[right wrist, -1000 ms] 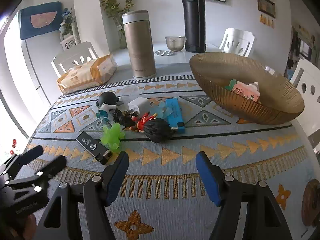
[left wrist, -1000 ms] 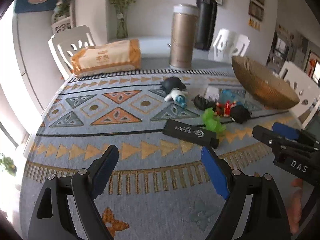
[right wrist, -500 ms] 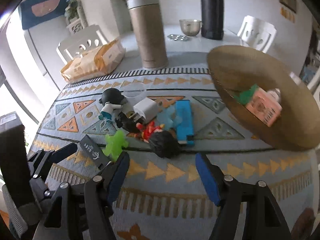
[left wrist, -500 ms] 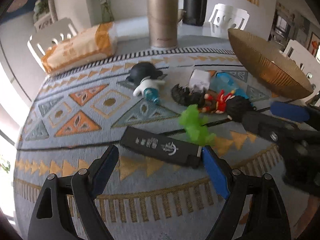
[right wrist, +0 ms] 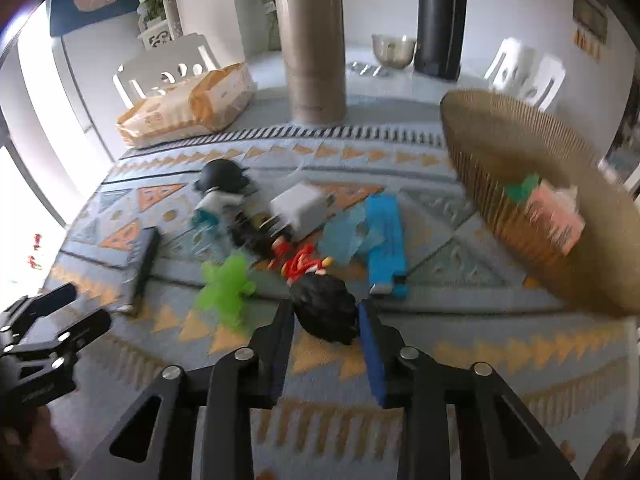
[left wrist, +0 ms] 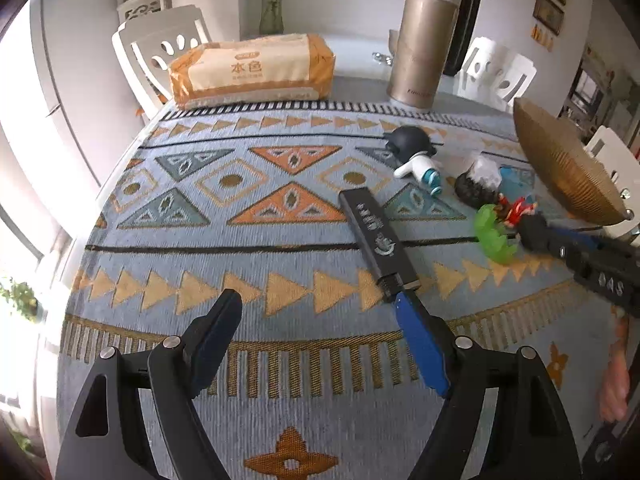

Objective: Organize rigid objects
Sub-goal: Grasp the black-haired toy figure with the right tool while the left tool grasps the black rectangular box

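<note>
Step in hand: grasp phase on the loose toys, bowl not yet reached. Right gripper [right wrist: 325, 316] at lower centre of its frame, jaws closing around the black spiky toy [right wrist: 325, 312]; pads look just on its sides, contact blurred. Left gripper [left wrist: 320, 320] jaws still wide but closing, nothing between them; its blue right pad touches the near end of the black box [left wrist: 376, 236], centre right. Next: confirm grip, lift clear of the green toy [right wrist: 226, 290], carry to the woven bowl [right wrist: 520, 168] at right, presumably the drop point.

Both wrist cameras look steeply down, close over the patterned tablecloth [left wrist: 240, 248] — sharing its toy clutter [right wrist: 304, 240].
</note>
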`<state>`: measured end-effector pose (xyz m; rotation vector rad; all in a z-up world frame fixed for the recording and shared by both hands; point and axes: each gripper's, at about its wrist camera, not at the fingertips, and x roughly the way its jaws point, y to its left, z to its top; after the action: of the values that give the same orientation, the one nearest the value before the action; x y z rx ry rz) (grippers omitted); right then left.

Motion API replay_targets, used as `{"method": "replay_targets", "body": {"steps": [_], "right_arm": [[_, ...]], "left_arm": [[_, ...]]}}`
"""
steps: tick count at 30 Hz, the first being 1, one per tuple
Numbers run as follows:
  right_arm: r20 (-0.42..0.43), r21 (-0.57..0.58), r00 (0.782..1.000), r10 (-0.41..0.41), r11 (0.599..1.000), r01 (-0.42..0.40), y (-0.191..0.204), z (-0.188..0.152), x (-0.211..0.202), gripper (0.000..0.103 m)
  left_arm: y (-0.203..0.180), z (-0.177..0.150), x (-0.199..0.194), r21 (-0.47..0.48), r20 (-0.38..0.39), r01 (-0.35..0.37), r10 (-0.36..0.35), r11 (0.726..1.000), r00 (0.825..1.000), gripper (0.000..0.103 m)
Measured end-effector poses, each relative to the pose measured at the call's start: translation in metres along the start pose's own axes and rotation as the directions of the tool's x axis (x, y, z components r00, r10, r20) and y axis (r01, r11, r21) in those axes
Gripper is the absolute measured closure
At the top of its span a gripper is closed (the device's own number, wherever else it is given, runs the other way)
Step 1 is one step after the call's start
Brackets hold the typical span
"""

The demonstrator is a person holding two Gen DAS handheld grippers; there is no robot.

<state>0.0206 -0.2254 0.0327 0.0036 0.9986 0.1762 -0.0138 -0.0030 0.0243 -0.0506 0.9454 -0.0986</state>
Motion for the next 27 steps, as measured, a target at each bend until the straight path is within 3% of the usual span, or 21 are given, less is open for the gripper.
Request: {"method": "replay_targets", "body": {"steps": [3, 5, 10, 13, 15, 20, 24, 25, 27], "right_arm": [[-0.016, 0.053, 0.992, 0.128, 0.991, -0.127, -0.002, -0.011, -0.014, 0.078], [-0.023, 0.091, 0.986, 0.167, 0.982, -0.164, -0.005, -0.02, -0.021, 0.078], [-0.036, 0.101, 0.996, 0.08, 0.992, -0.076, -0.014, -0.022, -0.017, 0.07], [-0.044, 0.11, 0.99, 0.135, 0.985, -0.13, -0.014, -0.013, -0.009, 0.063], [-0.05, 0.098, 0.986, 0.157, 0.984, -0.152, -0.008, -0.007, -0.004, 0.06], [-0.03, 0.114, 0.981, 0.19, 0.976, -0.185, 0.003, 0.003, 0.005, 0.052], [-0.013, 0.089, 0.994, 0.108, 0.99, -0.106, 0.009, 0.007, 0.015, 0.051], [-0.01, 0.087, 0.994, 0.111, 0.99, -0.11, 0.01, 0.007, 0.017, 0.051], [0.002, 0.098, 0.986, 0.167, 0.981, -0.166, 0.009, 0.006, 0.019, 0.064]], "left_arm": [[-0.007, 0.006, 0.002, -0.002, -0.006, 0.028, -0.028, 1.0, 1.0, 0.026], [-0.012, 0.012, 0.01, -0.004, -0.018, 0.024, -0.024, 1.0, 1.0, 0.026], [-0.026, 0.026, 0.032, 0.005, -0.025, 0.011, -0.011, 1.0, 1.0, 0.031], [-0.033, 0.027, 0.034, 0.039, -0.002, -0.022, 0.022, 0.999, 1.0, 0.055], [-0.034, 0.025, 0.032, 0.048, 0.014, -0.019, 0.018, 0.999, 1.0, 0.079], [-0.026, 0.025, 0.03, 0.022, 0.03, 0.011, -0.012, 1.0, 0.999, 0.081], [-0.027, 0.024, 0.028, 0.026, 0.037, 0.015, -0.016, 1.0, 0.999, 0.081], [-0.027, 0.024, 0.029, 0.028, 0.038, 0.019, -0.02, 0.999, 0.999, 0.081], [-0.027, 0.023, 0.028, 0.028, 0.041, 0.021, -0.022, 0.999, 0.999, 0.081]]}}
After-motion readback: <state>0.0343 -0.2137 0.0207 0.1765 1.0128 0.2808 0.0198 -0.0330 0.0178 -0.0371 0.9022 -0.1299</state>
